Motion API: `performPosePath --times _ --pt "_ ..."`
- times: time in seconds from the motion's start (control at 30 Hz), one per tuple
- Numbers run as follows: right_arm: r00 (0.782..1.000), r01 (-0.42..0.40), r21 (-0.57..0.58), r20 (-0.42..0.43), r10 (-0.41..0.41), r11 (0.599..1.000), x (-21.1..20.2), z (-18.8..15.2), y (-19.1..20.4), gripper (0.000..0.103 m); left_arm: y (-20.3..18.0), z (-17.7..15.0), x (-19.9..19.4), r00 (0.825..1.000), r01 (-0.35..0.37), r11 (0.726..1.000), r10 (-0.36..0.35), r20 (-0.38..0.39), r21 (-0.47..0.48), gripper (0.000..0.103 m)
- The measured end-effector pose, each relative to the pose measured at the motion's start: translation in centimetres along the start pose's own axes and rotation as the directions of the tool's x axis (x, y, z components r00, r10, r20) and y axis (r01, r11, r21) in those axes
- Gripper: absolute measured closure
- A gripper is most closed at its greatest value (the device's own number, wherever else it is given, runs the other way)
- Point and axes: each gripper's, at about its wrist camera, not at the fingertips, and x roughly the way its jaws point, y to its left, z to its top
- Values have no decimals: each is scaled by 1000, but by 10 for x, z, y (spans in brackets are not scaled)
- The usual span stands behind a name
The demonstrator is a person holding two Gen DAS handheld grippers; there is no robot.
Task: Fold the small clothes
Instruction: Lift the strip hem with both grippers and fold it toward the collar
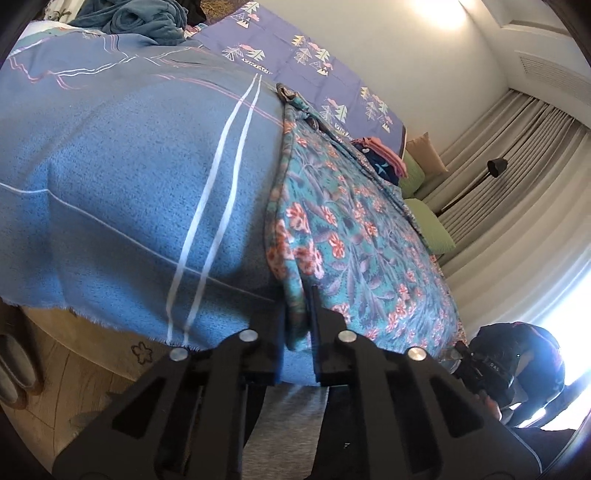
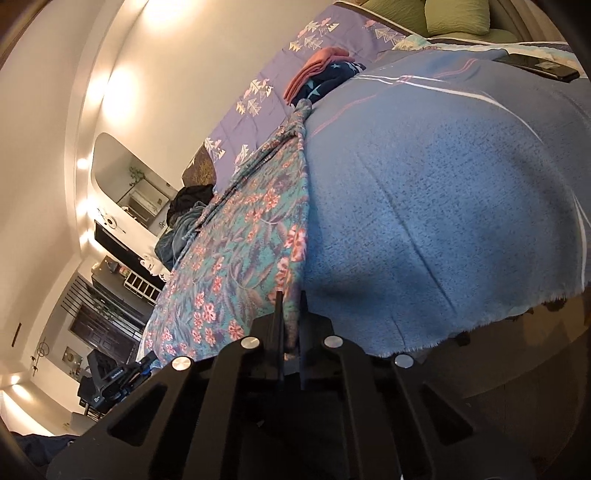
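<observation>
A teal floral garment [image 1: 351, 229] with pink flowers lies spread on the blue blanket [image 1: 129, 184] at the bed's near edge. My left gripper [image 1: 295, 332] is shut on the garment's near left corner, with cloth bunched between the fingers. My right gripper [image 2: 290, 328] is shut on the garment's [image 2: 240, 251] near right corner, next to the blue blanket [image 2: 424, 203]. Each gripper shows small in the other's view: the right one in the left wrist view [image 1: 476, 365], the left one in the right wrist view [image 2: 122, 376].
Folded pink and navy clothes [image 1: 380, 155] lie stacked at the far side on the purple sheet [image 1: 295, 55]; they also show in the right wrist view [image 2: 325, 74]. A teal cloth heap [image 1: 129, 22] sits far left. Green pillows [image 1: 428, 218], curtains and a phone [image 2: 535, 66] lie beyond.
</observation>
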Motion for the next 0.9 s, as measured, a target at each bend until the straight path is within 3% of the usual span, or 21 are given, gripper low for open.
performPosePath --times 0.2,0.43,0.77,0.9 --pt "995 -98 40 25 97 994 -3 10 9 98 -1 6 -12 996 91 995 -90 28 -34 96" --pt "973 -224 56 76 220 973 -7 38 34 98 -20 34 -22 982 182 983 -179 66 -38 96" --pt "936 -344 70 109 335 936 16 93 65 98 -48 90 -13 952 295 955 -291 89 -33 96" --pt "920 -384 91 126 372 919 27 117 71 98 -52 122 4 930 361 930 -354 97 -69 96"
